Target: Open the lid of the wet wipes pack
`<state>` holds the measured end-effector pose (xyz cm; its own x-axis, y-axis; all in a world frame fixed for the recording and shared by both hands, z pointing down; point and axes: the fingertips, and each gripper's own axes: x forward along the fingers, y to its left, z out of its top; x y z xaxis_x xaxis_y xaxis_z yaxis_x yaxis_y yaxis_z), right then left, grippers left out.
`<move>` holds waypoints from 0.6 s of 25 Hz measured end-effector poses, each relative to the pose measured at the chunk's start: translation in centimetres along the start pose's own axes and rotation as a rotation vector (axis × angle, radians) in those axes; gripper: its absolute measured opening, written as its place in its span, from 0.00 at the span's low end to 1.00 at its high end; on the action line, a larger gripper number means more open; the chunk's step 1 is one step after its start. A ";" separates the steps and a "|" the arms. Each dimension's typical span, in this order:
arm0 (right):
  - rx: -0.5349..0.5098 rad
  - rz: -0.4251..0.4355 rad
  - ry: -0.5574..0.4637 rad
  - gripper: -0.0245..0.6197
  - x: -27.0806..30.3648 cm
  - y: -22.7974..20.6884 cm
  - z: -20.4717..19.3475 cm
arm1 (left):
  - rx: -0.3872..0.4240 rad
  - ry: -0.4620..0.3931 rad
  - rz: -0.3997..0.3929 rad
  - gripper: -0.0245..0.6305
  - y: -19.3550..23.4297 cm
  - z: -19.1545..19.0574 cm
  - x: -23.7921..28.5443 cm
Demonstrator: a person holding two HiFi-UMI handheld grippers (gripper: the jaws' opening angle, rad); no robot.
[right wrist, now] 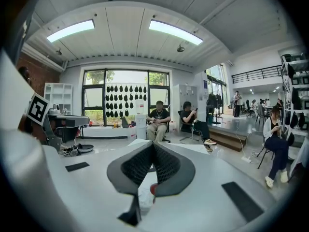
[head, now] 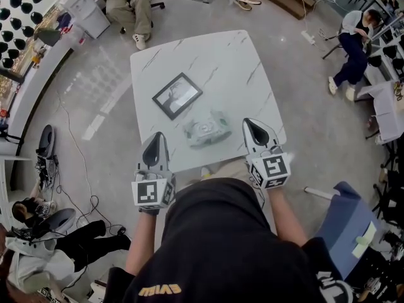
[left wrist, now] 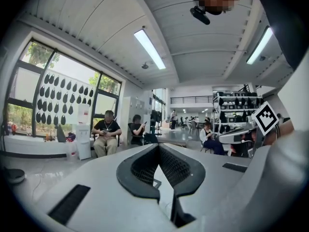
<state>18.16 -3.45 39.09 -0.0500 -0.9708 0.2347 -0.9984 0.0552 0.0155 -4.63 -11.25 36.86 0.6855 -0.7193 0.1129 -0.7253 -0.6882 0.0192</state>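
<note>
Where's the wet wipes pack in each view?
Head view: wet wipes pack lies near the table's front edge.
Left gripper view: not visible; the jaws block it.
Right gripper view: not visible either.
Shared landmark: seated person in khaki trousers.

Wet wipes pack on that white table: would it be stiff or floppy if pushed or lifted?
Likely floppy: the wet wipes pack looks like crinkled soft film. Lying flat on the table, it should probably slide, not roll or tip.
</note>
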 end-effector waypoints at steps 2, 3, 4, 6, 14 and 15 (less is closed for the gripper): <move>-0.002 -0.001 -0.001 0.04 -0.1 -0.2 0.1 | -0.001 0.008 0.010 0.06 -0.1 0.2 0.0; -0.003 -0.001 -0.003 0.04 -0.1 -0.3 0.1 | 0.003 0.011 0.012 0.06 -0.2 0.3 0.0; -0.004 -0.001 -0.006 0.04 -0.2 -0.4 0.1 | 0.007 0.006 0.008 0.06 -0.3 0.3 0.0; -0.005 0.001 -0.009 0.04 -0.2 -0.5 0.1 | 0.008 -0.012 -0.003 0.06 -0.6 0.2 -0.1; -0.014 0.002 -0.020 0.04 0.0 -0.3 0.7 | 0.017 0.017 0.009 0.06 -0.3 0.4 -0.1; -0.015 0.001 -0.020 0.04 0.0 -0.4 0.7 | 0.016 0.017 0.011 0.06 -0.3 0.3 -0.1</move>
<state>18.49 -3.64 38.41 -0.0518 -0.9752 0.2153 -0.9978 0.0596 0.0296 -4.47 -10.99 36.50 0.6763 -0.7250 0.1302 -0.7314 -0.6819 0.0025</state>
